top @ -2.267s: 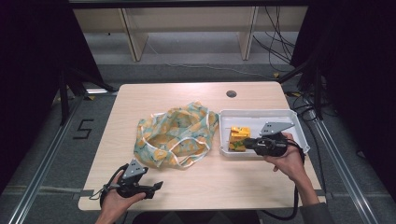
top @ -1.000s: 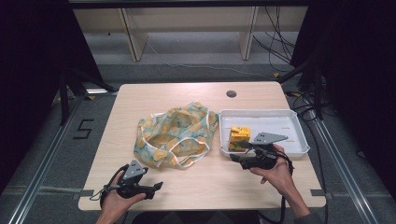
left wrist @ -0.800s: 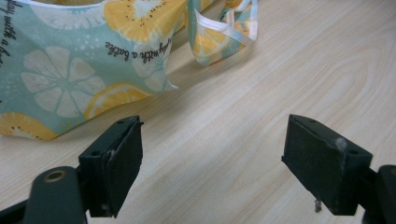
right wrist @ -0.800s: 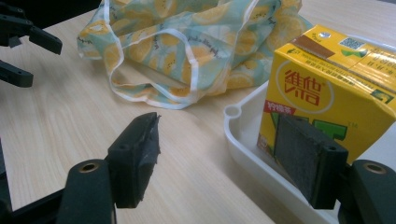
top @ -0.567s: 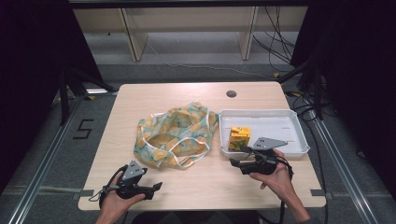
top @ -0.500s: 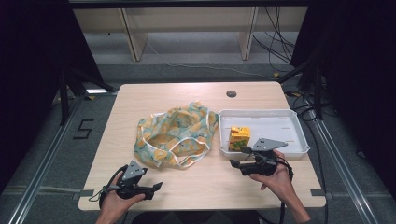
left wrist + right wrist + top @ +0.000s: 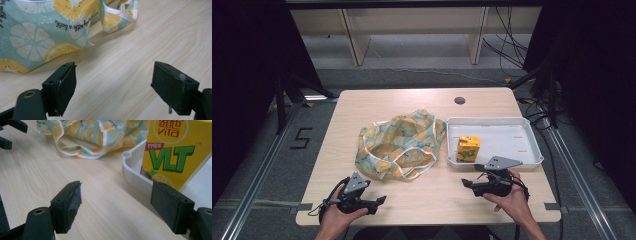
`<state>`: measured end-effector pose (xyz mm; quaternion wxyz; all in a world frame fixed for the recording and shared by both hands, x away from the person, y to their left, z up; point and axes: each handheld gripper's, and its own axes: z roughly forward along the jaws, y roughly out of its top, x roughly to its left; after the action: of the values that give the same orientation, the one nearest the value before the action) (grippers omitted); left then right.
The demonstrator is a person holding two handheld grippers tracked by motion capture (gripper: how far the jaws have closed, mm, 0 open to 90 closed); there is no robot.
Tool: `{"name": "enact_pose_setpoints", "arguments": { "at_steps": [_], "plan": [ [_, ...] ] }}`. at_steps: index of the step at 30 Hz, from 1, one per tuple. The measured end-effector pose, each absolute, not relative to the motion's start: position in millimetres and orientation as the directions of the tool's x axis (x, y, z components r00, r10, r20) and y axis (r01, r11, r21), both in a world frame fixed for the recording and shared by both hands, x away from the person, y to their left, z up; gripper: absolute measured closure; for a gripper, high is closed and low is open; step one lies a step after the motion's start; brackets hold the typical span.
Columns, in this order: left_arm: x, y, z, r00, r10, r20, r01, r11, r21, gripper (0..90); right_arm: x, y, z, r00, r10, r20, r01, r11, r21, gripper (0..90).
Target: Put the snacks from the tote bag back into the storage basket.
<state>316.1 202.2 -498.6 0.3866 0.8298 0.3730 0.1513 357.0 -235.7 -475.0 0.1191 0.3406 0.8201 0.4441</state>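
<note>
A yellow juice carton stands upright at the left end of a white tray. To the tray's left, a lemon-print cloth bag lies crumpled on the table. My right gripper is held just in front of the tray, pointing left. It is open, its jaws have just been opening, and nothing is between them. My left gripper rests near the table's front edge below the bag, open over bare wood.
A round cable hole sits near the table's far edge. Bare wood lies between the two grippers. Cables and shelf legs are on the floor beyond the table, and a "5" mark is on the floor at left.
My right gripper has drawn back from the carton in the tray to the table's front, sinking a little, and its jaws have spread wider. The carton stays upright in the tray. The left gripper has not moved.
</note>
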Motion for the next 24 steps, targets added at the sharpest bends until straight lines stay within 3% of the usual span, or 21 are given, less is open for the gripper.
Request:
{"name": "enact_pose_setpoints", "arguments": {
  "at_steps": [24],
  "plan": [
    [316,201,-500,0.684,0.729,-0.032,0.494,-0.431,0.755,19.5,331,-239,-485,-0.722,0.688,0.077,0.461,0.394,0.795,16.8]
  ]
}}
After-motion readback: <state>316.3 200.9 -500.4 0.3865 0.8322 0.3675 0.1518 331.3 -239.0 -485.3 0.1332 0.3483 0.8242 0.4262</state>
